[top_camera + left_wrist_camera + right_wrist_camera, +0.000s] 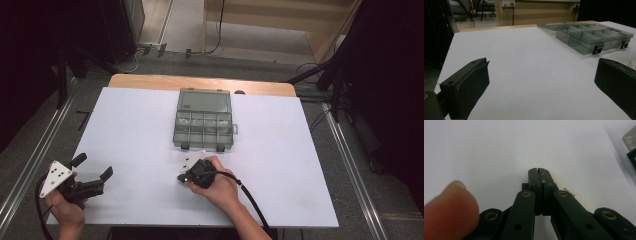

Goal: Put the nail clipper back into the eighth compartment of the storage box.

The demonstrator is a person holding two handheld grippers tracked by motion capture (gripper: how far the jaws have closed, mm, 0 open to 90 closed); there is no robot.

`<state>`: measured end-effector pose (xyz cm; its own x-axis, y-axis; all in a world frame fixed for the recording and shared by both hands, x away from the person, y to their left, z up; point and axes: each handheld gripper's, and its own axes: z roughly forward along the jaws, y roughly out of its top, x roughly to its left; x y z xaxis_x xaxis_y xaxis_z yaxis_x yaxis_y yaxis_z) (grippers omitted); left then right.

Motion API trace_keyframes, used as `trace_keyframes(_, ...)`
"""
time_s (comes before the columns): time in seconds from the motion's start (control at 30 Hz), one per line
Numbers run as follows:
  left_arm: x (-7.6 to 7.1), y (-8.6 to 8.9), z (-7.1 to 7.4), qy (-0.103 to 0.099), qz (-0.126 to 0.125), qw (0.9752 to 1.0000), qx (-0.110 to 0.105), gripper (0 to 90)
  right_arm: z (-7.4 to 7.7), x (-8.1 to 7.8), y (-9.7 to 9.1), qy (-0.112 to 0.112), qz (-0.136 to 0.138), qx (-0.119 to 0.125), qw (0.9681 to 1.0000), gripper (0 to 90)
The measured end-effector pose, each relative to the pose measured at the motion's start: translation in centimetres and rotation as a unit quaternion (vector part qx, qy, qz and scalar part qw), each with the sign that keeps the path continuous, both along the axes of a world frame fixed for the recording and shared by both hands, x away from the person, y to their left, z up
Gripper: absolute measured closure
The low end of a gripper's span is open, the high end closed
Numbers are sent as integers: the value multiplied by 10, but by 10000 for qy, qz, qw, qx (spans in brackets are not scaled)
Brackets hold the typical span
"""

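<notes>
Honestly, the main risk I see is with that thin slip of paper or card (574, 195) lying under the right claw (539, 173). It's dead flat on the bench (280, 165), and both jaws are pressed together with no gap, and I can't tell whether they've pinched the slip's edge or are just sitting on top of it. If they haven't got it, lifting will leave it behind; if they push down harder, the smooth white bench cover could let it skate away or crease. It has some printed letters on it, too blurry to read.

Left claw (92, 172) is at about 8 o'clock on the bench, wide open, holding nothing, well apart from everything. Its flat black pads (471, 85) look like matte plastic, blocky and squared off.

The compartment box (204, 120) sits at around 12 o'clock from the right claw, near it but not touching. It's smoky translucent plastic, rectangular, lid flipped open toward the far side, with a row of little divided cells and two dark latches (597, 49) on the near edge. Light box on a slick surface, so a bump from a claw could easily shove it. A floppy slip might also catch on the cell dividers instead of dropping in cleanly.

A fingertip (449, 207) is creeping into the right gripper view, too.
</notes>
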<state>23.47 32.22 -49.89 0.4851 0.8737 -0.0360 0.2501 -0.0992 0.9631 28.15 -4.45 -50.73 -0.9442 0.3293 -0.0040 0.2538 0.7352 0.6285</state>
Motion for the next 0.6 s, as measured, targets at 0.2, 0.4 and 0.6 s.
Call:
trace_keyframes(0.2, 0, 0, 0, 5, -5, 10000, -7, 0, -1, 11, 8, -38, -178, 72, 9998, 900)
trace_keyframes(0.4, 0, 1, 0, 5, -5, 10000, -21, 0, 9, 19, 3, -87, -531, 363, 9979, 900)
trace_keyframes(0.6, 1, 1, 0, 14, -17, 10000, -19, 0, 12, 34, -21, -70, -951, 257, 9951, 900)
